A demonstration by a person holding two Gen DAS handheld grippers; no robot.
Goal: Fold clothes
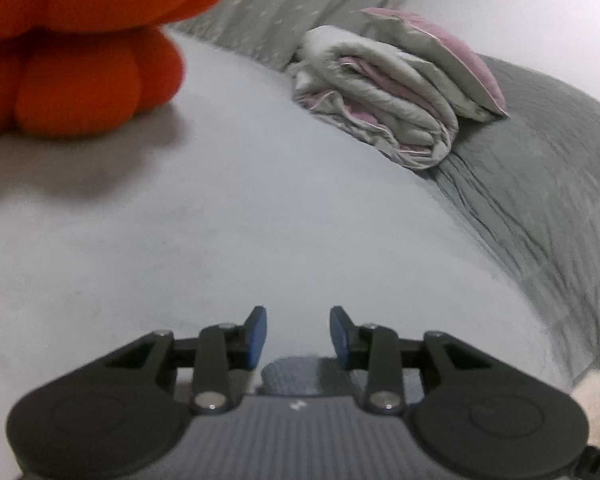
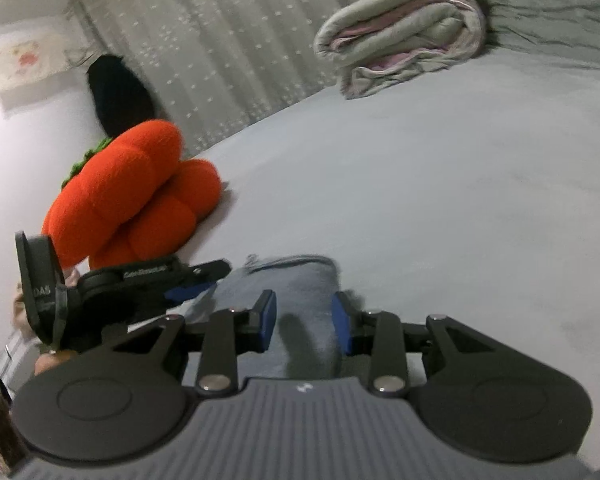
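The left black plastic two-finger gripper (image 1: 298, 336) has a ribbed grey housing at six o'clock bearing a small white mark, two round black discs at four and eight o'clock, black link arms pinned with silver screws, and blue pads (image 1: 256, 338). The right black plastic two-finger gripper (image 2: 304, 326) is built alike. Seen side-on from the right wrist, the left one carries white lettering, partly legible as "DAS".

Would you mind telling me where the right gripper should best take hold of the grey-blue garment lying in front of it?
Probably the garment's far edge, where a small raised fold sticks up from the bed. Come straight forward and down with the right gripper, whose open jaws already straddle the cloth, which elsewhere lies flat.
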